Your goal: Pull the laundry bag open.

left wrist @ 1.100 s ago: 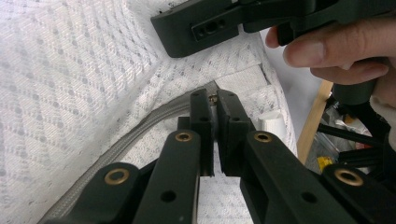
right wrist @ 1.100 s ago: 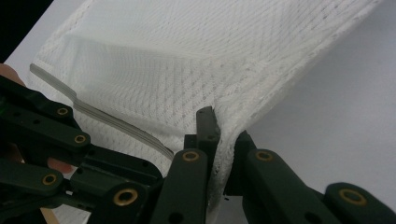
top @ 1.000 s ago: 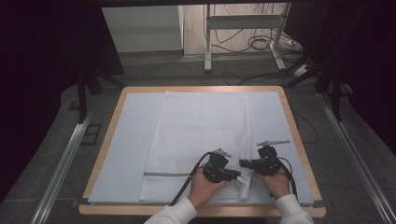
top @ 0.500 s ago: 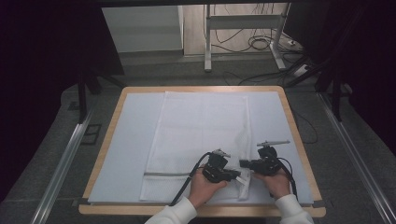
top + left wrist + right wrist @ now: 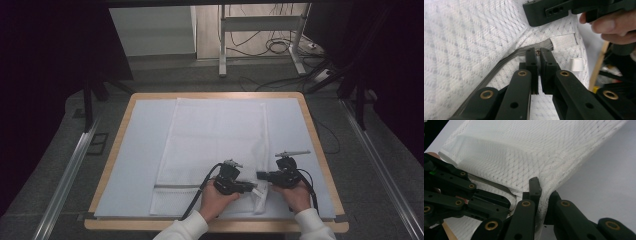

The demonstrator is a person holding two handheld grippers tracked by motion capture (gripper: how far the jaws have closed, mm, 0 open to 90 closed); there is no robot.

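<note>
Zipper work sets the pace here: a white mesh laundry bag (image 5: 215,150) with a grey zipper (image 5: 499,65) lies flat on the pale blue mat (image 5: 135,155) of a wooden-edged table (image 5: 320,145), and both tongs meet at its near right corner. The left gripper (image 5: 538,53) has its jaws pressed together on the small metal zipper pull (image 5: 538,52) at the end of the grey track. The right gripper (image 5: 543,188) pinches a fold of the mesh fabric just beside that end, lifting it into a ridge.

To do this well, I judge the right gripper should hold the fabric taut and steady as an anchor while the left draws the pull straight along the track, low and in line, so the teeth do not bind.

A white fabric tab (image 5: 576,64) sits just right of the left jaws. The right gripper's black body hangs close above them, so the two may collide. Beyond the table, cables (image 5: 280,47) and a metal stand (image 5: 222,45) lie well apart.
</note>
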